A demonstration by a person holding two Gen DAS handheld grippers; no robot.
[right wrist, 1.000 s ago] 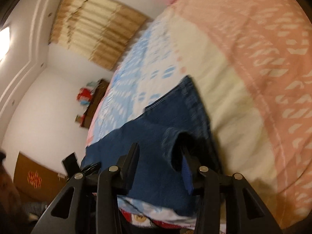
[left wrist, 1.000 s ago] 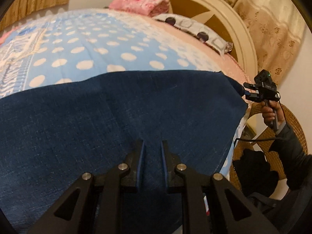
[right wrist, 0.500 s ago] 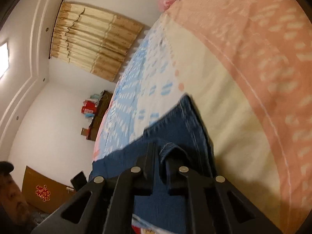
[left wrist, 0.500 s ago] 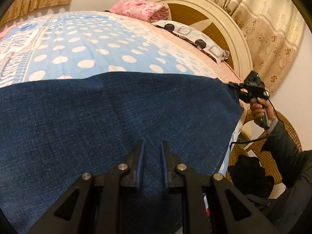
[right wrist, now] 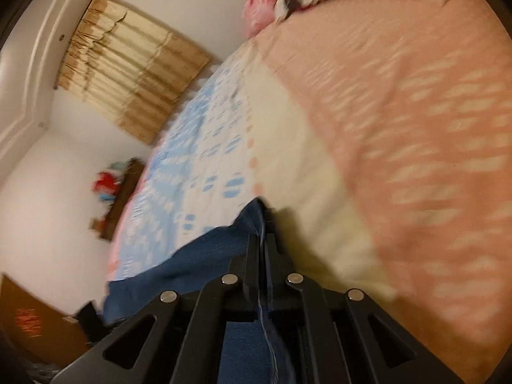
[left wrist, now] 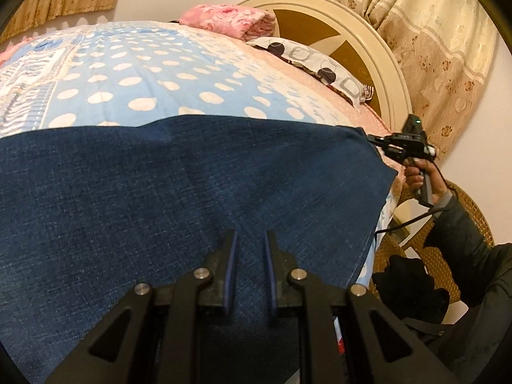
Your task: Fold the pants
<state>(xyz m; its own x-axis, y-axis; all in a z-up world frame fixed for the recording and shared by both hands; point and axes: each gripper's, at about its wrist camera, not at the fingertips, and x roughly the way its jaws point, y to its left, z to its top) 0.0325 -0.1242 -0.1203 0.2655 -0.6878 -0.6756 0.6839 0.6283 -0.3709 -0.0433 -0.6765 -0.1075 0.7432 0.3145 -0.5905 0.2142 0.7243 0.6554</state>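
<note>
Dark blue denim pants (left wrist: 192,198) lie spread flat across the bed. My left gripper (left wrist: 249,240) is over their near edge, its jaws close together with denim between them. My right gripper (right wrist: 263,240) is shut on the far corner of the pants (right wrist: 204,256), and it also shows in the left wrist view (left wrist: 380,142), held by a hand at the bed's right side. The right wrist view is blurred.
The bedspread (left wrist: 134,73) is blue with white dots, with a peach part (right wrist: 416,128) near the headboard (left wrist: 358,38). A pink folded blanket (left wrist: 230,20) and a patterned pillow (left wrist: 323,64) lie at the head. A wicker chair (left wrist: 448,256) stands at the right.
My right gripper has closed on the corner of the pants and pulled it outward, so the cloth lies tauter. The left gripper has barely moved.
</note>
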